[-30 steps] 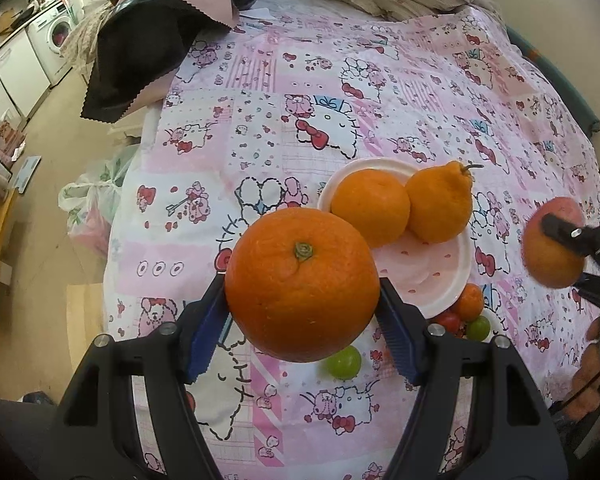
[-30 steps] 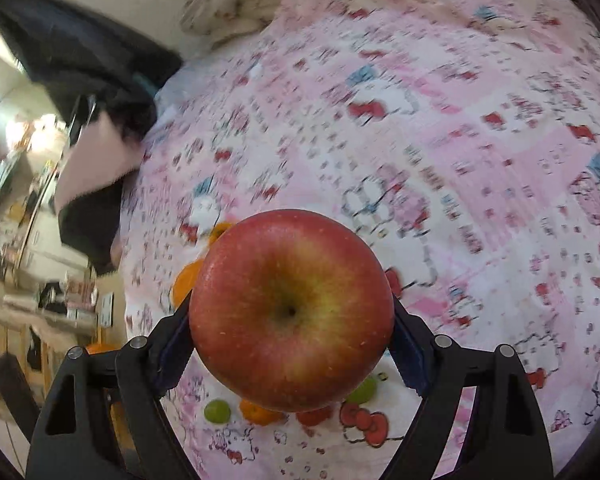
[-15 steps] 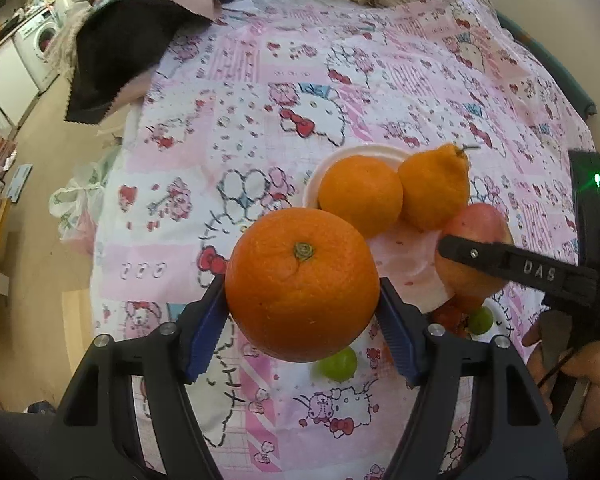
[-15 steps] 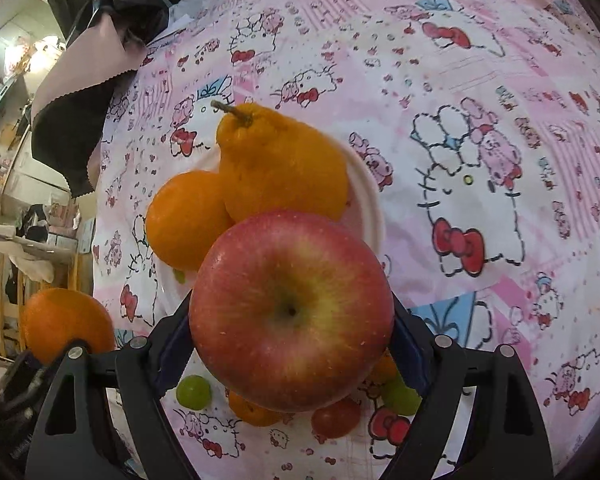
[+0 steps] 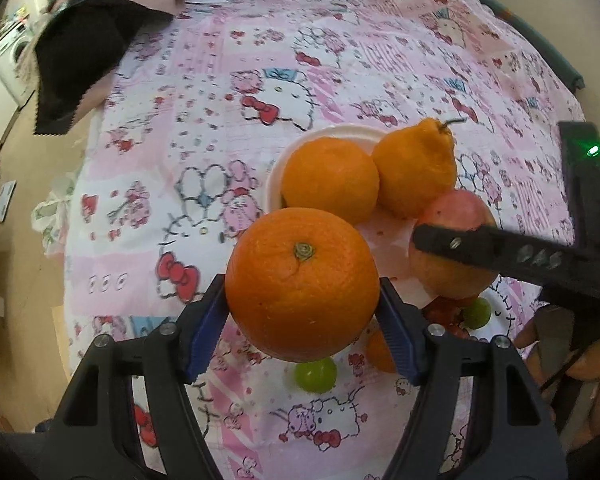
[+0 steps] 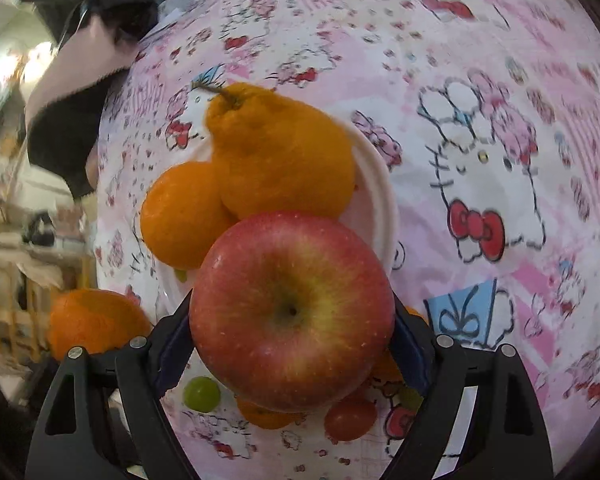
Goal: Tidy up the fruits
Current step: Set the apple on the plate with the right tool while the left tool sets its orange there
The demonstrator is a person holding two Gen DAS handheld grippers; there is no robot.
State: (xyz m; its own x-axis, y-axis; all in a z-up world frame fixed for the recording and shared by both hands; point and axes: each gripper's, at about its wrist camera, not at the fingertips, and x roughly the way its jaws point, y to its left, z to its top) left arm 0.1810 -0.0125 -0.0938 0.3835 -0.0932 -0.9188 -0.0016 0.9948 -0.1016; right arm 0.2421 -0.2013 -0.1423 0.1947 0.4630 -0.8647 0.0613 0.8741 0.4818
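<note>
Orange (image 5: pixel 302 284) fills my left gripper (image 5: pixel 302 312), blue pads pressed against both its sides, stem end facing me, held above the pink cartoon-cat bedspread (image 5: pixel 228 80). Across at three o'clock in the left view, my right gripper (image 6: pixel 292 340) is clamped the same way on a red apple (image 6: pixel 292 312), hanging over the near edge of the white plate (image 6: pixel 384 204). On that plate, at twelve o'clock from the apple, sit a knobbly stemmed citrus (image 6: pixel 280 160) and, touching it at ten o'clock, a round orange fruit (image 6: pixel 184 216). Below the apple, at six o'clock on the cloth, lie a green grape (image 6: pixel 202 394), a red cherry tomato (image 6: pixel 350 420) and a small orange fruit (image 6: pixel 262 414), close together. Dark cloth (image 5: pixel 76 64) is heaped at ten o'clock.
</note>
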